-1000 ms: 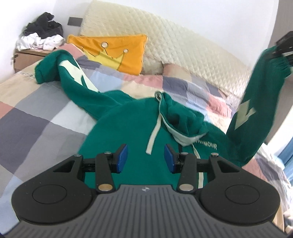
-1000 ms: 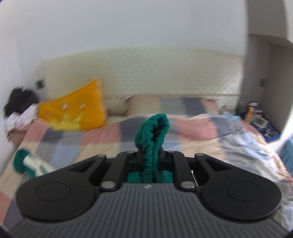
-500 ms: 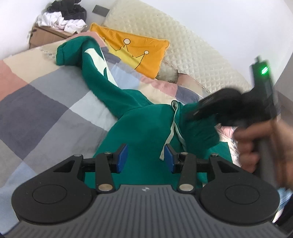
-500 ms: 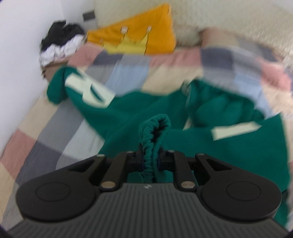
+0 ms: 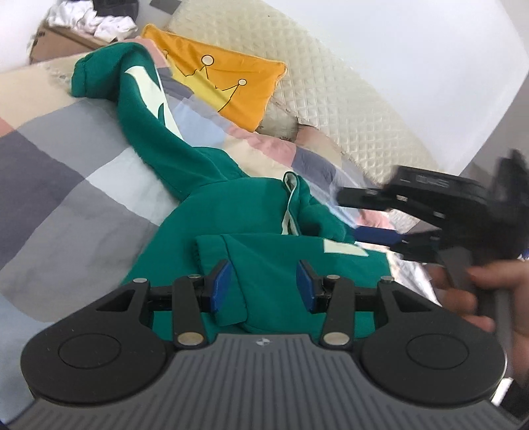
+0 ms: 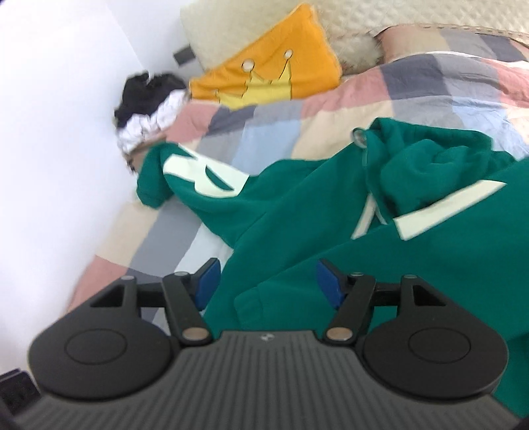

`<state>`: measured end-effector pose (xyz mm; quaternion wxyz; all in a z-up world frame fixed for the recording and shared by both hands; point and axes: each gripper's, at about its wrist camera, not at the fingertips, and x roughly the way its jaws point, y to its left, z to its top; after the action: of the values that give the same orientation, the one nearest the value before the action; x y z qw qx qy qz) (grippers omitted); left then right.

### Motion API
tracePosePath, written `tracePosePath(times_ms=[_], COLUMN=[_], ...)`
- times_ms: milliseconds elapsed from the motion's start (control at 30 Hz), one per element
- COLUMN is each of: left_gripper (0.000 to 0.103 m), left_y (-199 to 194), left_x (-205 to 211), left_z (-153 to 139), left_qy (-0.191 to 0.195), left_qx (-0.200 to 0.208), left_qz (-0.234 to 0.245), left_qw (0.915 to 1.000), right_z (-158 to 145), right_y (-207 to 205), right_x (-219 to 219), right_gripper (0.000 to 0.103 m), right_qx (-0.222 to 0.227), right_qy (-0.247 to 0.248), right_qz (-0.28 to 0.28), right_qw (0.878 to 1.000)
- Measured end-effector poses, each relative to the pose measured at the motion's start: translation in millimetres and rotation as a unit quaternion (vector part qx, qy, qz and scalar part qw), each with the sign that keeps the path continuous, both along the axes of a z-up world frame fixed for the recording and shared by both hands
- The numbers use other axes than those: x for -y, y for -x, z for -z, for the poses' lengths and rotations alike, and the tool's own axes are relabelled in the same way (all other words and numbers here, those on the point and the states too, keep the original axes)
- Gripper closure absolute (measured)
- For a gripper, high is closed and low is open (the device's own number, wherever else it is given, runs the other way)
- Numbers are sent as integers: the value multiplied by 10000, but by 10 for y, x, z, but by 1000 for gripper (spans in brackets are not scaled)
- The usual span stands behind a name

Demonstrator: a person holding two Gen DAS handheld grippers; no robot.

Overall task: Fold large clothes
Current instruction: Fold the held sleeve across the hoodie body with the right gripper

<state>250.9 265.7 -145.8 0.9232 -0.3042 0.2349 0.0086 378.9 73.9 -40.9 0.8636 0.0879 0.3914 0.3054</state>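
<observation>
A green hoodie [image 5: 238, 205] [image 6: 297, 205] lies face up on the patchwork bedspread [image 5: 66, 172]. One sleeve stretches toward the far left, cuff [image 5: 86, 76] near the bed's edge. The other sleeve is folded across the chest, and its cuff [image 5: 201, 251] [image 6: 251, 301] lies flat. My left gripper [image 5: 263, 284] hovers open over that folded sleeve with nothing gripped. My right gripper [image 6: 267, 284] is opening its jaws; the cuff lies loose below and between the blue pads, which do not press it. In the left wrist view the right gripper [image 5: 360, 218] shows at the right, held by a hand [image 5: 479, 297].
An orange crown pillow [image 5: 224, 82] [image 6: 271, 76] leans on the quilted cream headboard [image 5: 330, 82]. A heap of black and white clothes [image 5: 99, 20] [image 6: 148, 102] sits on a bedside cabinet at the far left. A white wall [image 6: 49, 132] borders the bed's left side.
My right gripper came down from high up with the sleeve cuff pinched, laid the sleeve across the hoodie's chest, then opened and let the cuff go. My left gripper drifted a little and stayed open.
</observation>
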Motion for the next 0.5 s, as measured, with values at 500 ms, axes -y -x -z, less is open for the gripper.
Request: tracePosePath(times_ms=[500], left_gripper=[54], left_y=[-625], left_x=[610], left_z=[212], left_qy=[-1206], left_qx=[-801], left_qz=[158], left_qw=[9893], right_z=[824], right_y=[202], right_x=[1438], right_gripper=[37], right_qx=[775], right_qy=[422], right_qz=[1136], right_qw=[9896])
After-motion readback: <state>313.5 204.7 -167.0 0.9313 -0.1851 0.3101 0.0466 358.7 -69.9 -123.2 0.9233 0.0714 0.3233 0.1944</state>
